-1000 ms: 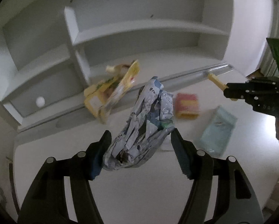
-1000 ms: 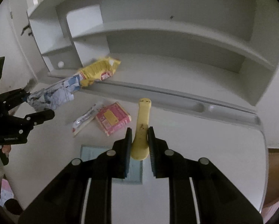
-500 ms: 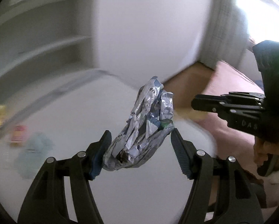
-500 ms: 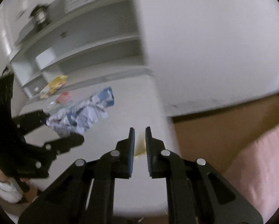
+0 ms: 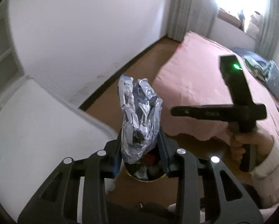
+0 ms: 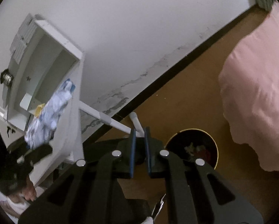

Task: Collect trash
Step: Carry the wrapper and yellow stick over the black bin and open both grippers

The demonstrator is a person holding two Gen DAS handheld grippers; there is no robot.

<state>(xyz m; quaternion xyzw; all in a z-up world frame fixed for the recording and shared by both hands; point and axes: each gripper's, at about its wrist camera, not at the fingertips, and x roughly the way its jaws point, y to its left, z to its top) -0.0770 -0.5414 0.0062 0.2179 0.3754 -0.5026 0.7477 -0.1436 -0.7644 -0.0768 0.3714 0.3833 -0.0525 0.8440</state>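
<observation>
My left gripper (image 5: pixel 140 136) grips a crumpled silver foil wrapper (image 5: pixel 139 115), and its jaws are closing, pads tight against the sides. Right under it a round black trash bin (image 5: pixel 146 171) with a gold rim shows through the jaws, with scraps inside. In the right wrist view the bin (image 6: pixel 192 147) stands on the brown floor just right of my right gripper (image 6: pixel 140 132), which is shut with nothing visible between its pads. The right gripper (image 5: pixel 176 111) hovers to the right of the wrapper, held by a hand (image 5: pixel 238 145). The left gripper (image 6: pixel 32 145) and wrapper (image 6: pixel 50 112) sit at far left.
A pink-covered bed (image 5: pixel 204 85) fills the right side, its cover hanging close to the bin. A white desk edge (image 5: pixel 36 123) lies left. The white wall (image 6: pixel 139 37) has a dark skirting. A white pipe (image 6: pixel 109 120) runs low along it.
Both views swung from the desk and shelves to the floor beside the bed. The bin came into view. The left jaws narrowed on the wrapper. The yellow item no longer shows in the right jaws.
</observation>
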